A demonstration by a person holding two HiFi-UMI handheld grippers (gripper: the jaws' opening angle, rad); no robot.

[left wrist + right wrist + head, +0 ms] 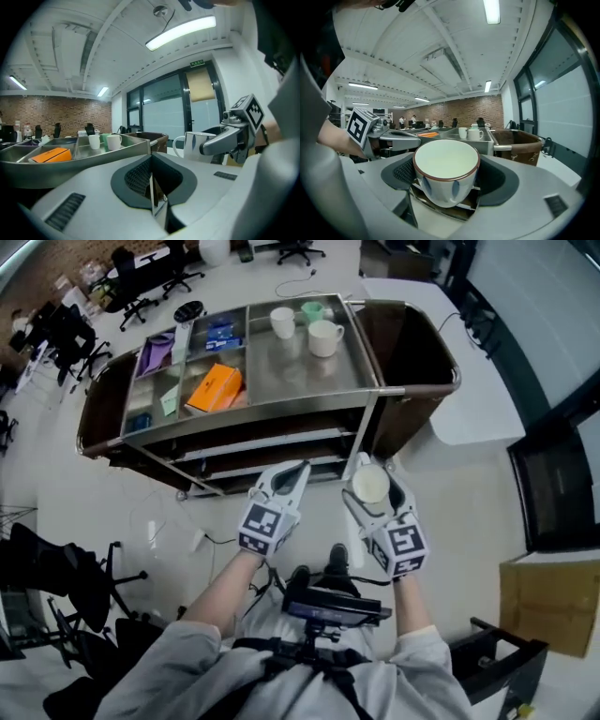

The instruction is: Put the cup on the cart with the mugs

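A white cup [369, 486] with a brown rim and blue streaks sits upright between the jaws of my right gripper [373, 474], which is shut on it; in the right gripper view the cup [446, 171] fills the middle. My left gripper [298, 468] hangs beside it, shut and empty, its jaws meeting in a line [151, 176]. Ahead stands the steel cart [309, 371]. Two white mugs [282, 322] [324, 337] and a green one [312, 311] stand in its far right compartment. Both grippers are short of the cart's near edge, above the floor.
The cart's left compartments hold an orange box [214, 388], a purple item [156, 354] and blue packets [221, 332]. A brown bin [412, 362] hangs on the cart's right end. A white table [469, 381] stands to the right, office chairs [131, 277] behind, a cardboard box [553, 601] lower right.
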